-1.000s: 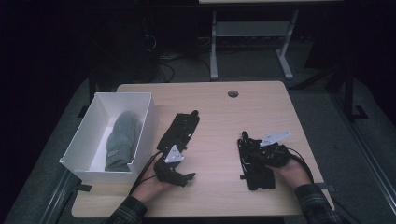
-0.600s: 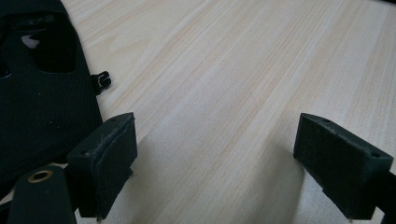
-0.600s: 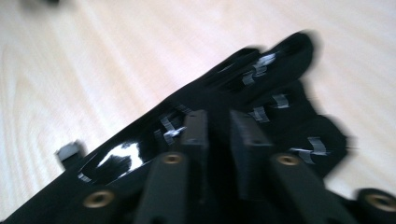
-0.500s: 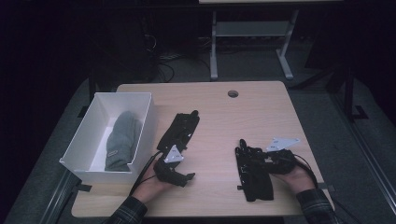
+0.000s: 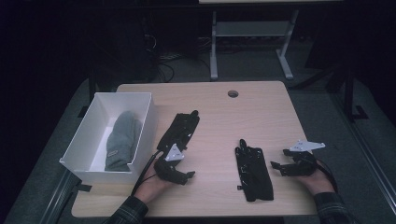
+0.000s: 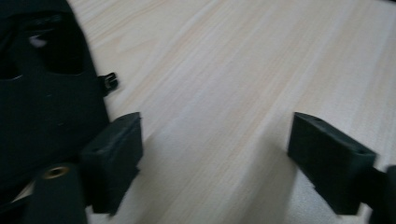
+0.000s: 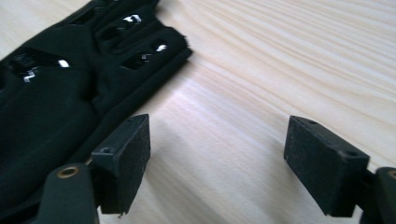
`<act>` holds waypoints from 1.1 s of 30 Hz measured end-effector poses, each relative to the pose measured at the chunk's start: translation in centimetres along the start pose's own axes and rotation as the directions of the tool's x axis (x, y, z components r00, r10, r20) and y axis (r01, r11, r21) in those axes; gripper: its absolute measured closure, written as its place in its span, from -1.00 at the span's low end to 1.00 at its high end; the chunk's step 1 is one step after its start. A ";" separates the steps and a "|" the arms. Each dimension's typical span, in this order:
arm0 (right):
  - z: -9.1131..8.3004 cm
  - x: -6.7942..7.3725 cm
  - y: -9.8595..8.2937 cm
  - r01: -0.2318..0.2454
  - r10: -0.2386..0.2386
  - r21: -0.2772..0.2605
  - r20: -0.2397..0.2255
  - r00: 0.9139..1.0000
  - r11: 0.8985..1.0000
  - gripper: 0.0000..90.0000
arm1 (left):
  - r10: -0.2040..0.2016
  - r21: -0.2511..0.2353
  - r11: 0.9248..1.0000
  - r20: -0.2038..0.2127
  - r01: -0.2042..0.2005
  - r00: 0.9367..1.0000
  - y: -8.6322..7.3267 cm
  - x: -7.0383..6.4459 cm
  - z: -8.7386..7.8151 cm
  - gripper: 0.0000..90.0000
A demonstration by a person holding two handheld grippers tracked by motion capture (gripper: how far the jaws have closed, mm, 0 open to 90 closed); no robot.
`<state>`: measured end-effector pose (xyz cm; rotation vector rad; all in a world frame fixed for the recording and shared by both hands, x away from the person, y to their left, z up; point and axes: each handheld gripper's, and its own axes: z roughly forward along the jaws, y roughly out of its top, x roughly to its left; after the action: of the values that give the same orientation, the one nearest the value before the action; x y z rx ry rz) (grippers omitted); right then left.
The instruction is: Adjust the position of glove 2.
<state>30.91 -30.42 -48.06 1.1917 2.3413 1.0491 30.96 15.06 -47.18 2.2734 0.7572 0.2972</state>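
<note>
Black gloves (image 5: 253, 171) lie flat, no readable label; both grippers (image 5: 273, 167) gape wide, empty.

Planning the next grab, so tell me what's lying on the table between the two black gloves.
Nothing: the high view shows bare wood between the left glove and the right glove.

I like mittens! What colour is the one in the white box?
Grey. The mitten shows best in the high view.
</note>
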 end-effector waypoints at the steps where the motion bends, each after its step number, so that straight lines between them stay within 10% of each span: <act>1: 0.0 0.0 0.0 0.001 -0.001 0.001 0.003 1.000 1.000 -0.55 | -0.003 0.012 1.000 -0.003 0.003 1.000 0.2 0.1 -0.1 -0.54; 13: 0.4 0.3 0.1 0.012 -0.012 0.006 0.013 1.000 1.000 -0.66 | -0.077 -0.035 0.997 -0.103 0.074 0.992 4.6 2.4 -0.4 0.99; 22: 0.4 0.3 0.1 0.010 -0.010 0.004 0.010 1.000 1.000 -0.66 | -0.133 -0.042 0.991 -0.170 0.127 0.977 7.3 5.9 2.2 0.99; 33: 0.4 0.3 0.1 0.011 -0.011 0.006 0.008 1.000 1.000 -0.68 | -0.137 0.013 0.990 -0.153 0.141 0.979 6.7 7.9 5.0 0.99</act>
<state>31.00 -29.92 -48.24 1.1819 2.3437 1.0320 42.26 13.08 -46.18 2.2251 0.9976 0.4000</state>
